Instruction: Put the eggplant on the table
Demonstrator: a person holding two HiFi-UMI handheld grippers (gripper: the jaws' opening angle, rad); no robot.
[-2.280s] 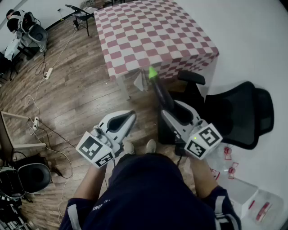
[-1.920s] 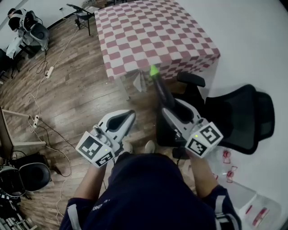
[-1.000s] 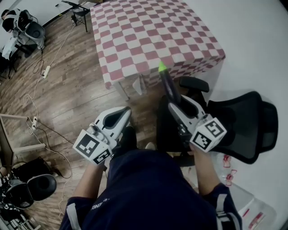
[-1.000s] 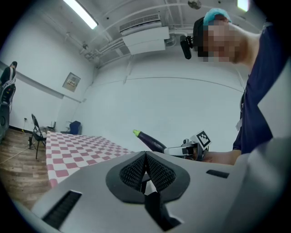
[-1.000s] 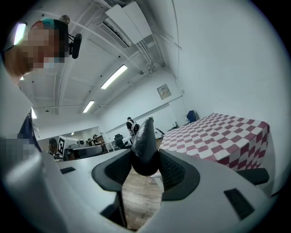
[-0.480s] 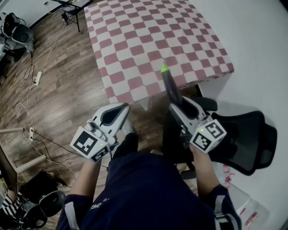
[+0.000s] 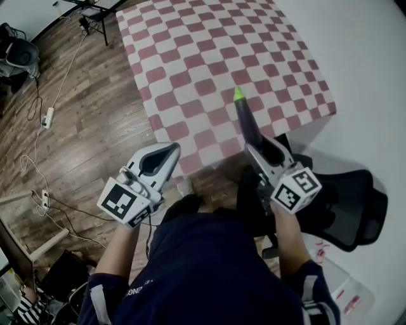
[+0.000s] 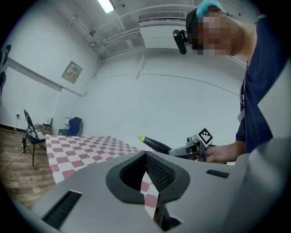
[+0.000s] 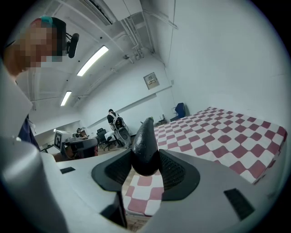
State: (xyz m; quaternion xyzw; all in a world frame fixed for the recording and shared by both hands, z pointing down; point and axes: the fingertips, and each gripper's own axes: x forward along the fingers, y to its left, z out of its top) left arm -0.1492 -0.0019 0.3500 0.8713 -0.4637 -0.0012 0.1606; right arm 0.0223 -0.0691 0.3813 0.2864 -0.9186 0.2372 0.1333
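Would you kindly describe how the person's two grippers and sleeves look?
The left gripper and right gripper have light grey moulded shells with black ribbed pads. Each carries a white cube with black square markers. The person wears a navy short-sleeved top with white sleeve stripes.

The square desk [image 7: 184, 70] is covered by a red-and-white checked cloth [image 7: 266, 76], which lies flat across the top and hangs down over the near and right edges. The desk stands on a brown wood-plank floor [image 7: 82, 146]. On that floor a white cable with a power strip [image 7: 47, 116] trails well off the desk's left edge, a dark folding chair [image 7: 89, 16] stands near its far left corner, and a black mesh office chair [image 7: 346, 203] stands just beside its near right corner.
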